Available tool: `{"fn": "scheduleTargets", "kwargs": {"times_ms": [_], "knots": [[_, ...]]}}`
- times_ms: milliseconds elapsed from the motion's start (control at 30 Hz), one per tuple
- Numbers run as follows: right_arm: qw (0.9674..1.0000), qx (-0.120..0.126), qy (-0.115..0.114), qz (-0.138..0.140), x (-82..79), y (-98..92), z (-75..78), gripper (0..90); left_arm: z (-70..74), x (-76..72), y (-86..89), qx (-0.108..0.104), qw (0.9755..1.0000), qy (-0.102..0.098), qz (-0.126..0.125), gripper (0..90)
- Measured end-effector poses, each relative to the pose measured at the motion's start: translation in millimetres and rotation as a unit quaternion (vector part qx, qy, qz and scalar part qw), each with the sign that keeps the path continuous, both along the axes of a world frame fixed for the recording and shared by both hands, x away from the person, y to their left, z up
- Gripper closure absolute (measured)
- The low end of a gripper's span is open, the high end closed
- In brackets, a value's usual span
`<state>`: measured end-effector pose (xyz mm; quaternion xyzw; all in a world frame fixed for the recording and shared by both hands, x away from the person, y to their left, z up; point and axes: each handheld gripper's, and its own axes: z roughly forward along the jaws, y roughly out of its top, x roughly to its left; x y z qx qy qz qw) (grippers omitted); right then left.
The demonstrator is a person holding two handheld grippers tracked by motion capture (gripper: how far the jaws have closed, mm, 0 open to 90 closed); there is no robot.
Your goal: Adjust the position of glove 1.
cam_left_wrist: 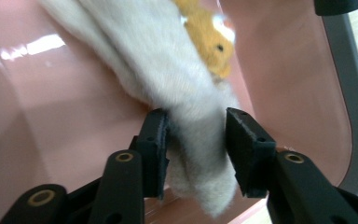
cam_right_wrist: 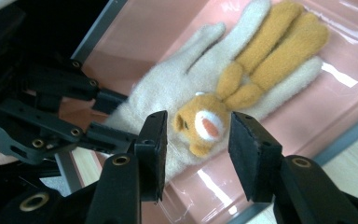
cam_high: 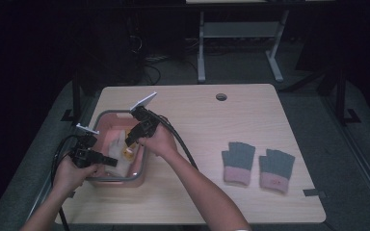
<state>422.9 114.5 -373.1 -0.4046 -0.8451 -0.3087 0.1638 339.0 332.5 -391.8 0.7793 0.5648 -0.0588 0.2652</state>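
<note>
A cream glove with an orange animal figure on its back lies in a pink bin at the table's left. My left gripper reaches in from the bin's near left. In the left gripper view it is shut on the glove's cuff, which fills the gap between the pads. My right gripper hangs open just above the glove. In the right gripper view it frames the animal's head without touching it. The left gripper holds the glove at the cuff there.
Two grey fingerless gloves with pink cuffs lie side by side on the right of the wooden table. A cable hole sits near the far edge. The bin has a grey rim.
</note>
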Motion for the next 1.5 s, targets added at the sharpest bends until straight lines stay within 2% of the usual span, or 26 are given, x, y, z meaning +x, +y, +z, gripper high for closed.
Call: {"fn": "scheduleTargets", "kwargs": {"times_ms": [200,333,433,533,700,800,967,1033,1200,1500], "knots": [[0.9999,0.009,-0.006,-0.007,0.1,-8.1,7.4,57.0,16.5,-0.1,4.1,0.015,0.9997,-0.018,0.01,56.3],[0.9999,0.011,-0.01,-0.006,-1.2,-14.6,12.8,57.0,22.3,0.6,0.3,0.017,0.9993,-0.031,0.014,62.6],[0.9998,0.014,-0.013,-0.009,-2.3,-20.7,16.2,57.0,17.2,3.0,-4.9,0.038,0.999,-0.021,0.001,69.3],[0.9997,0.016,-0.016,-0.011,-2.6,-26.4,18.3,57.0,9.0,5.1,-11.3,0.052,0.9986,-0.011,-0.001,73.1],[0.9996,0.02,-0.016,-0.016,-2.5,-35.2,22.1,57.0,-0.3,9.2,-19.1,0.08,0.9968,0.008,-0.007,72.8],[0.9994,0.024,-0.017,-0.019,-2.4,-40.5,22.6,56.9,-4.9,11.0,-19.6,0.087,0.9961,0.016,-0.006,70.7],[0.9993,0.025,-0.016,-0.022,-3.0,-46.4,22.9,56.5,1.2,8.9,-15.6,0.077,0.997,0.004,0.001,66.1],[0.9994,0.025,-0.019,-0.017,-4.0,-47.6,23.5,56.0,4.6,7.9,-11.9,0.063,0.998,-0.005,0.008,61.5],[0.9994,0.025,-0.02,-0.016,-6.1,-51.8,26.8,55.5,14.4,4.8,-9.6,0.046,0.9986,-0.022,0.013,58.9],[0.9987,0.03,-0.029,-0.027,-6.5,-79.9,30.0,53.4,32.8,1.9,-14.7,0.021,0.9984,-0.051,0.011,55.2]]}}
